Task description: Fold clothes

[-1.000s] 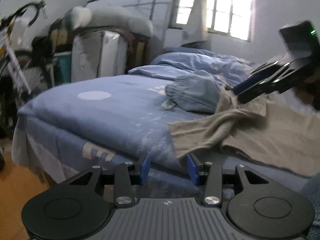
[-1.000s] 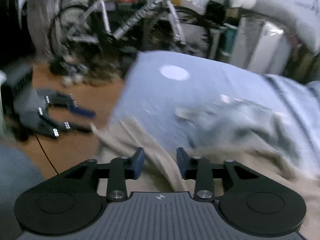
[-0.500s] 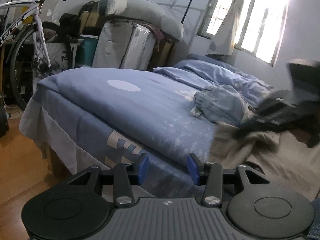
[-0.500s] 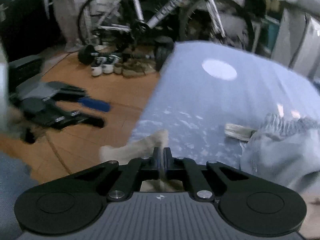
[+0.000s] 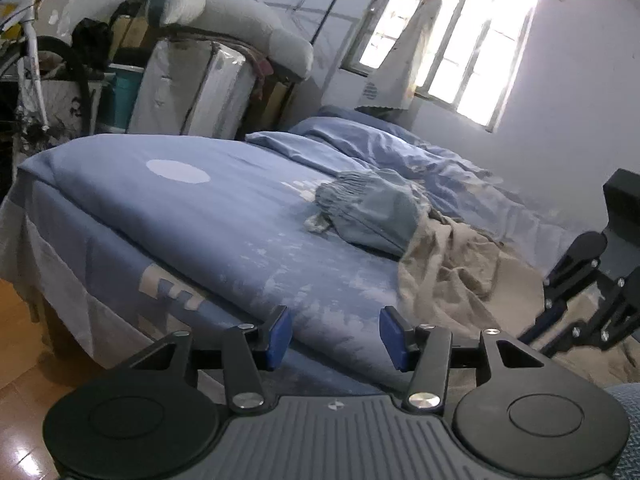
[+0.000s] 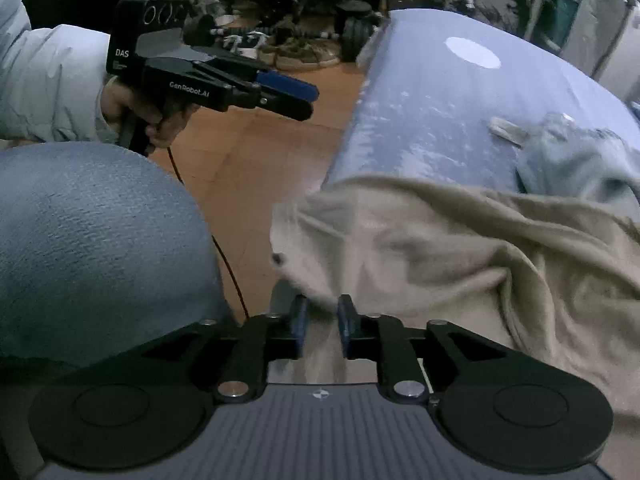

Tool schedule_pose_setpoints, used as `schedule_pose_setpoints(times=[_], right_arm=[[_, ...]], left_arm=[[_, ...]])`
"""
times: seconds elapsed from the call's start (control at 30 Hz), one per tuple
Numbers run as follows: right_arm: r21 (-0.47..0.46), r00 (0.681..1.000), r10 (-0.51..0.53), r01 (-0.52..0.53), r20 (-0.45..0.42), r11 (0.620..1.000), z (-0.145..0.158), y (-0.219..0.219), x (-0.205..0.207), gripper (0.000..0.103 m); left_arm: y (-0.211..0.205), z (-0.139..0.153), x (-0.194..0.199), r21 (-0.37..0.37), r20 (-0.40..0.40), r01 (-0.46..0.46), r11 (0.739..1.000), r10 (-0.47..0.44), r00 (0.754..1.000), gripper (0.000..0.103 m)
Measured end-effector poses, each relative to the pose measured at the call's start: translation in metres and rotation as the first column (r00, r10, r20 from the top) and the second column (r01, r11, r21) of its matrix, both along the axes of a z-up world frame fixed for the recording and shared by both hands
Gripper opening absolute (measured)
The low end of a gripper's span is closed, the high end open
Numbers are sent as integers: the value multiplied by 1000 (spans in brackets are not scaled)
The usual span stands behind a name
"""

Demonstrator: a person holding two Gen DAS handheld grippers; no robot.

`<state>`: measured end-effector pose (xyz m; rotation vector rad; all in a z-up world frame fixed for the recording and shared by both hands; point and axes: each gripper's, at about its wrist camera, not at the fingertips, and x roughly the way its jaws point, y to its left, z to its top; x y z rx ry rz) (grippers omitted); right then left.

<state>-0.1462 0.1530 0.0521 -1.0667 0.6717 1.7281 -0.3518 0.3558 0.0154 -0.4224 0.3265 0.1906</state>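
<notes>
Since half a second ago the beige garment (image 6: 460, 248) has been dragged further over the near edge of the blue bed (image 5: 208, 208), its corner now hanging past the side. The right gripper (image 6: 322, 326), clamped then, has just been opening; its jaws stand narrow with the cloth's edge lying between them, no longer pinched. The left gripper (image 5: 336, 332) has been opening too and stands fairly wide, holding nothing. A grey-blue garment (image 5: 372, 208) lies bunched beside the beige one.
</notes>
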Motion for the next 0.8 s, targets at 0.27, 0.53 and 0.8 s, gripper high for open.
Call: schedule_pose_setpoints(times=[0.27,0.53,0.8], right_arm=[[140,974,-225,224,-8,965,24,-23,16,33],[269,826,-560,554,-61,788,65,-100,32,38],[284,707,-697,698,-122,658,71,-168,28,39]], left_arm=[[-35,21,23,80,6,247,966,-248,969,49],[-84,14,46,85,-22,379,922,-379,925,49],[-102,10,54,90,-69,401,912,-396,916,49]])
